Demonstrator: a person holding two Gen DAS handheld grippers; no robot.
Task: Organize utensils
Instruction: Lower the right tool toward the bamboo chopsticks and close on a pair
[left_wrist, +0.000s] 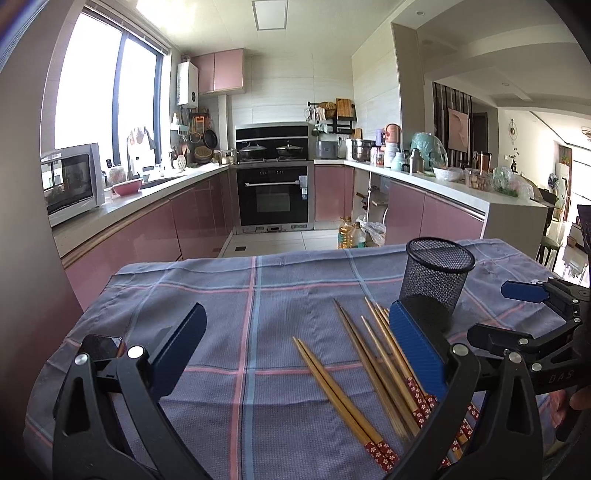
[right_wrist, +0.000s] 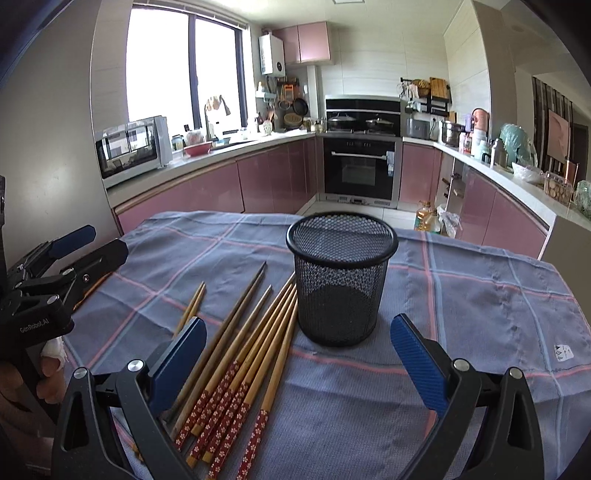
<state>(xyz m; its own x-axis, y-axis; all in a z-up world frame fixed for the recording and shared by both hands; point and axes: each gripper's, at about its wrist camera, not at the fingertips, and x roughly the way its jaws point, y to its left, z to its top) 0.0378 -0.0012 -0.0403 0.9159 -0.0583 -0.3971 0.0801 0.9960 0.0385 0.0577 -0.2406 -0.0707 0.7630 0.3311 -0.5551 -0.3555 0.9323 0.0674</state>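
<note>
Several wooden chopsticks (right_wrist: 243, 354) with red flowered ends lie fanned on the plaid cloth (right_wrist: 461, 295); the left wrist view shows the same chopsticks (left_wrist: 373, 354) low and right of centre. A black mesh cup (right_wrist: 341, 277) stands upright and empty just right of them, and that cup (left_wrist: 436, 275) is at the right in the left wrist view. My right gripper (right_wrist: 299, 350) is open in front of the cup, its left finger over the chopsticks. My left gripper (left_wrist: 299, 339) is open above bare cloth, its right finger above the chopstick pile. Neither holds anything.
The table's far edge drops to a kitchen floor with oil bottles (left_wrist: 349, 232). A dark phone-like object (left_wrist: 101, 347) lies on the cloth by my left finger. The other gripper (left_wrist: 546, 325) shows at the right edge, and a hand (right_wrist: 48, 369) holds the left one.
</note>
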